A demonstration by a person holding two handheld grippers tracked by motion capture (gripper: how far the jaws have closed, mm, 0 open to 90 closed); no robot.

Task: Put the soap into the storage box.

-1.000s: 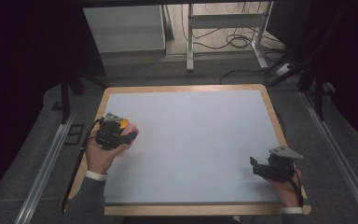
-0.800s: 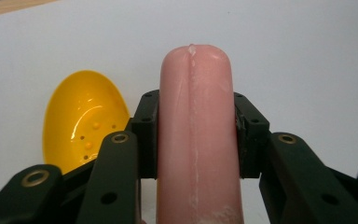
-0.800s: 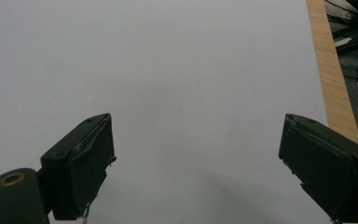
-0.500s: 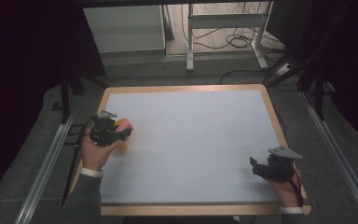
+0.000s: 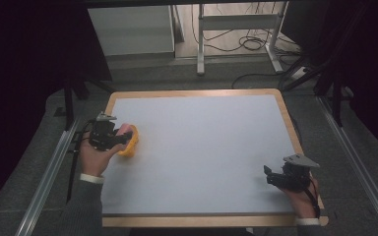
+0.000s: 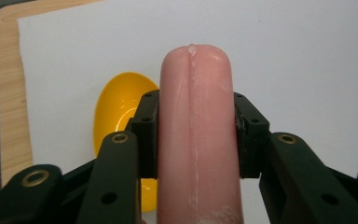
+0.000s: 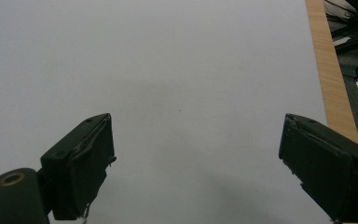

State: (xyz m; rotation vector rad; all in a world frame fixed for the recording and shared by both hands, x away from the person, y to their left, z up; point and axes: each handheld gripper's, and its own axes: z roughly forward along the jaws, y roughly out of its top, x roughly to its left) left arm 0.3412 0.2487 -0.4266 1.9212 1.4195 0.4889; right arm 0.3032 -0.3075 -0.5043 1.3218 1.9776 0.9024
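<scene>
Already the left gripper (image 6: 193, 135) is clenched on a pink sausage-like piece (image 6: 196, 116), holding it just above the yellow bowl (image 5: 130, 140) at the tabletop's (image 5: 206, 147) left edge; placing it seems the step left. The right gripper (image 7: 196, 163) rests released at the near right, and nothing blocks the way.

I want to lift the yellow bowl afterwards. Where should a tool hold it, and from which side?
Probably at the rim of the yellow bowl, coming from above with one jaw inside and one outside: it lies open side up, with a thin edge. Its near side sits under the pink sausage in the left tool.
</scene>
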